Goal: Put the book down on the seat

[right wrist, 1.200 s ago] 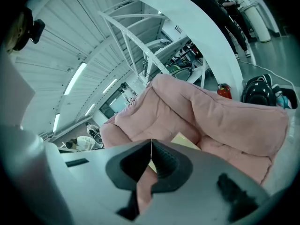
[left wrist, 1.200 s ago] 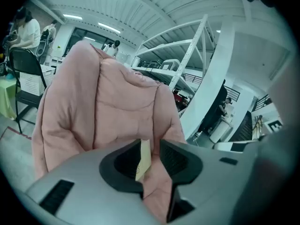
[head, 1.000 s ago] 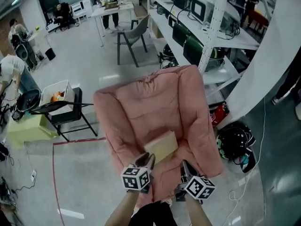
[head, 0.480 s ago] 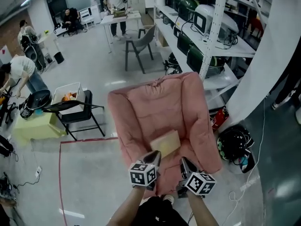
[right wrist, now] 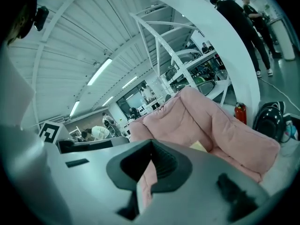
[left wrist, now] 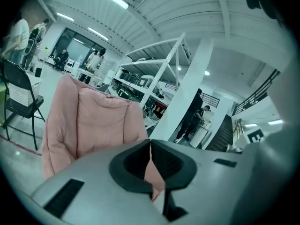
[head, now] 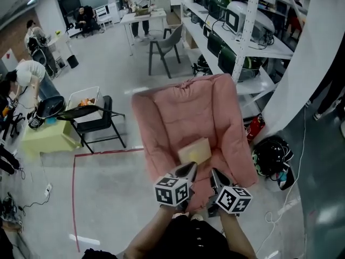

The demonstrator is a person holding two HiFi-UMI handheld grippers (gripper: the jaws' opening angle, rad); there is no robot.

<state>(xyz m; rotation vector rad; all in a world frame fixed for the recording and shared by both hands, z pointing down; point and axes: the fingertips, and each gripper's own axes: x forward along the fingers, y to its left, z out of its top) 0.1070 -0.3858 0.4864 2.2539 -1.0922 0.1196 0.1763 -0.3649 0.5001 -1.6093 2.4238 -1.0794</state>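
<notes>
Two grippers hover side by side over the front edge of the pink armchair (head: 178, 109), both tilted slightly down toward its seat (head: 215, 161). The left gripper (head: 190, 169) has just been closing: its jaws meet, nothing between them. The right gripper (head: 217, 175) is likewise pressed together, empty. The book (head: 194, 151) lies flat on the seat, just beyond both tips.

Cool, even light falls from ceiling strip lamps (right wrist: 98, 71) high above the jaws, the floor (head: 116, 69) beyond them carries soft glare, both gripper views bend and darken at their rims, and the left gripper (left wrist: 150, 142) and right gripper (right wrist: 152, 142) loom blurred close up.
</notes>
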